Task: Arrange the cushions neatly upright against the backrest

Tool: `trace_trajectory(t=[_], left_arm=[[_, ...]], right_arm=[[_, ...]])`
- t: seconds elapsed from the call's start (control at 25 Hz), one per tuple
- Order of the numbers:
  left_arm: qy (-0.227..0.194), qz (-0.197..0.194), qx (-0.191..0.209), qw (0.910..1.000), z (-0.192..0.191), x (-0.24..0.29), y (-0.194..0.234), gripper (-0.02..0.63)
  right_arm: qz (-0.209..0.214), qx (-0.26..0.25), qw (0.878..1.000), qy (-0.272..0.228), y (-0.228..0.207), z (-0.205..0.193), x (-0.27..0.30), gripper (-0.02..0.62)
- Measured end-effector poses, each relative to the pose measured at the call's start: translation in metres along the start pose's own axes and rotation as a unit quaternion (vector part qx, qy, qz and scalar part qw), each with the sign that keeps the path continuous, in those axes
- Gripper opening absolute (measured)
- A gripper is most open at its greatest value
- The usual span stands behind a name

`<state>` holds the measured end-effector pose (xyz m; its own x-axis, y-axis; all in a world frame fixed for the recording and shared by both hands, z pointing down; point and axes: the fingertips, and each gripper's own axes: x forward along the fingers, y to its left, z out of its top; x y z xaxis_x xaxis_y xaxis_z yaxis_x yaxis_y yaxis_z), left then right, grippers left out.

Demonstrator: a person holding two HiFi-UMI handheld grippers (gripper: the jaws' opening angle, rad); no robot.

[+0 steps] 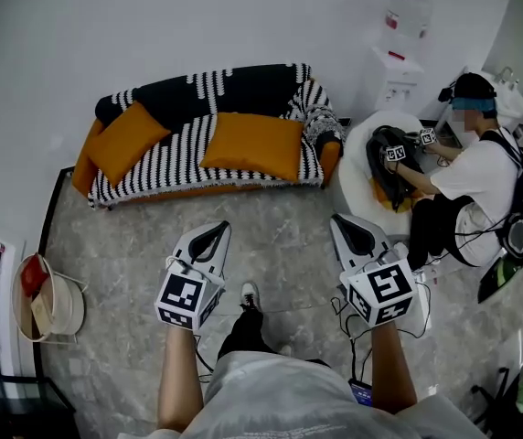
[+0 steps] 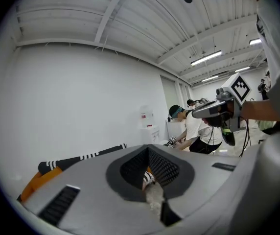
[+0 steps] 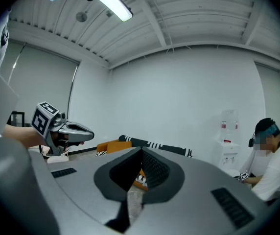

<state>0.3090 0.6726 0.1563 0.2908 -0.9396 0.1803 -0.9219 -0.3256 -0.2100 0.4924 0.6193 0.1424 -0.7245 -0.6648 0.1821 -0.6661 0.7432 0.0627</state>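
The sofa stands against the white wall under a black-and-white striped throw. A small orange cushion leans tilted at its left end. A larger orange cushion lies on the seat at centre right. Both grippers hover over the marble floor, well short of the sofa and pointing towards it. My left gripper is shut and holds nothing. My right gripper is also shut and holds nothing. The left gripper view shows the sofa's back; the right gripper view shows an orange cushion.
A second person sits at the right with their own grippers beside a white seat. A water dispenser stands against the wall. A round basket sits at the left. My shoe is between the grippers.
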Motion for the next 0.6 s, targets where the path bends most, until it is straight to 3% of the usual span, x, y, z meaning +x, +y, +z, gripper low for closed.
trace_trajectory(t=[0.4,0.6], left_arm=[[0.0,0.006,-0.022,0.9997,-0.019,0.069,0.081,0.009],[0.01,0.004,-0.027,0.9996,-0.027,0.116,0.139,0.009]], right_arm=[[-0.004,-0.035,0.999,0.022,-0.029,0.005,0.094,0.002],[-0.016,-0.027,0.999,0.018,-0.056,0.022,0.158,0.002]])
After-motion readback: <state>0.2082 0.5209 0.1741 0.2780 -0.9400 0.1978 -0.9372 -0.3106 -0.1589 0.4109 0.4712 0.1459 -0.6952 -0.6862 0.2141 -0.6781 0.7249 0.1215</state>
